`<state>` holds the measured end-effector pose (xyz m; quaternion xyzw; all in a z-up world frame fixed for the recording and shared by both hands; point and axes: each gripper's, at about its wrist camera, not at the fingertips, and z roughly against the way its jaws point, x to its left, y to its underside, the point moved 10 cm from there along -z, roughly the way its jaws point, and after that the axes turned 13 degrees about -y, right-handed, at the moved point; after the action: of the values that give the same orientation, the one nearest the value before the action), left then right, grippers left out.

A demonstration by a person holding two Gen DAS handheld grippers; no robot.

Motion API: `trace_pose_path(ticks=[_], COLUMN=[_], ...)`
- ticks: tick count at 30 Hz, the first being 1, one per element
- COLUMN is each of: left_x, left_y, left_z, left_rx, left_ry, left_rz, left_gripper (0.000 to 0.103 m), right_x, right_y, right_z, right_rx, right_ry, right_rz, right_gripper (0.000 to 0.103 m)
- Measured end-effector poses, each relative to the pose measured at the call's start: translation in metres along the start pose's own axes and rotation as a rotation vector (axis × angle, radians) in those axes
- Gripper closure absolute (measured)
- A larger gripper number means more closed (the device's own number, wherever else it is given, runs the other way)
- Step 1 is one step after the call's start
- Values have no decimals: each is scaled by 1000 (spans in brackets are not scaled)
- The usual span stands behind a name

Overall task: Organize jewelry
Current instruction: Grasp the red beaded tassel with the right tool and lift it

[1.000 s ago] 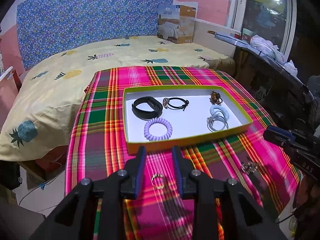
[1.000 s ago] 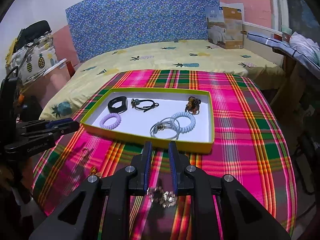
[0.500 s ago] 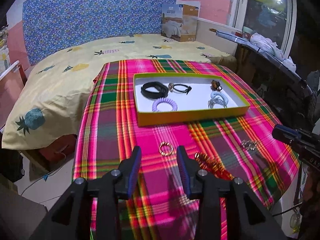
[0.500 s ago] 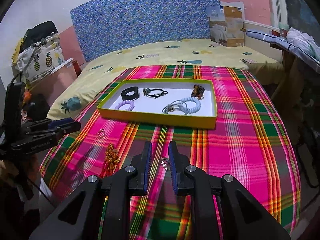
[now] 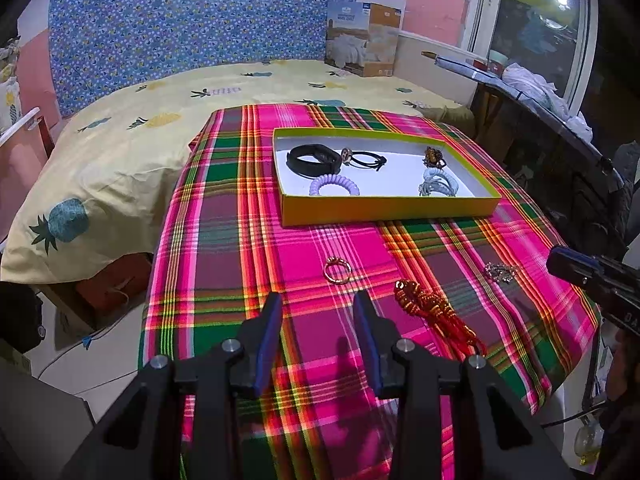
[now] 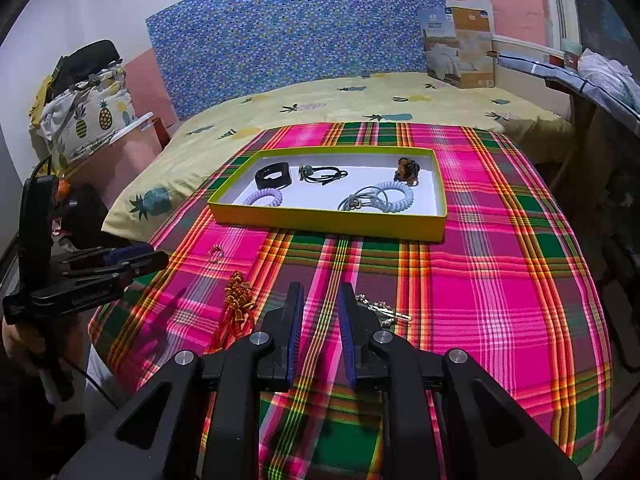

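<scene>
Plaid cloth (image 5: pixel 224 216) in pink, green and yellow is covering the work surface, with a bed under a pineapple-print sheet (image 5: pixel 132 136) and a blue patterned headboard (image 6: pixel 296 28) lying beyond it. We are seeing a yellow-green tray (image 5: pixel 384 210) with a white floor sitting toward the far half of the cloth; inside it we are noting a black band (image 5: pixel 314 159), a black hair tie (image 5: pixel 366 159), a lilac spiral hair tie (image 5: pixel 335 187), a pale blue spiral tie (image 6: pixel 394 196) touching a grey elastic (image 6: pixel 358 201), and a small brown beaded piece (image 6: pixel 407 170) in the far right corner. Outside the tray, on bare cloth, a gold ring (image 5: pixel 337 270) is lying just ahead of the left gripper (image 5: pixel 318 312), a red-and-gold beaded strand (image 5: pixel 434 312) is trailing to its right, and a silver chain piece (image 5: pixel 500 271) is resting farther right, apart from the strand. We are holding the left gripper above the cloth with its jaws spread wide and nothing between them. The right gripper (image 6: pixel 320 304) is hovering over the near cloth with jaws parted and empty; the silver chain piece is lying just beside its right finger, partly hidden behind it, and the beaded strand is lying to its left. A cardboard box (image 5: pixel 364 38) is standing at the far corner of the bed.
</scene>
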<state>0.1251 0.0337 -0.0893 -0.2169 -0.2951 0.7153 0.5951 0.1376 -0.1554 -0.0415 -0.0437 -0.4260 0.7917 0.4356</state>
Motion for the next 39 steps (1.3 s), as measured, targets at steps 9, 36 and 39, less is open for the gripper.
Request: trace_pose_path(ticks=[9, 36, 39], left_x=[-1, 24, 22], left_y=[3, 8, 8], left_z=[-2, -17, -20], left_rx=[5, 28, 32], left_ry=[9, 1, 7], left_rz=[1, 61, 60], left_gripper=[65, 65, 65], right_x=[-1, 56, 56], right_y=[8, 37, 34], right_z=[3, -80, -75], right_rx=[5, 163, 151], right_ry=[-9, -98, -99], right_rz=[-10, 83, 83], right_gripper=[85, 85, 88])
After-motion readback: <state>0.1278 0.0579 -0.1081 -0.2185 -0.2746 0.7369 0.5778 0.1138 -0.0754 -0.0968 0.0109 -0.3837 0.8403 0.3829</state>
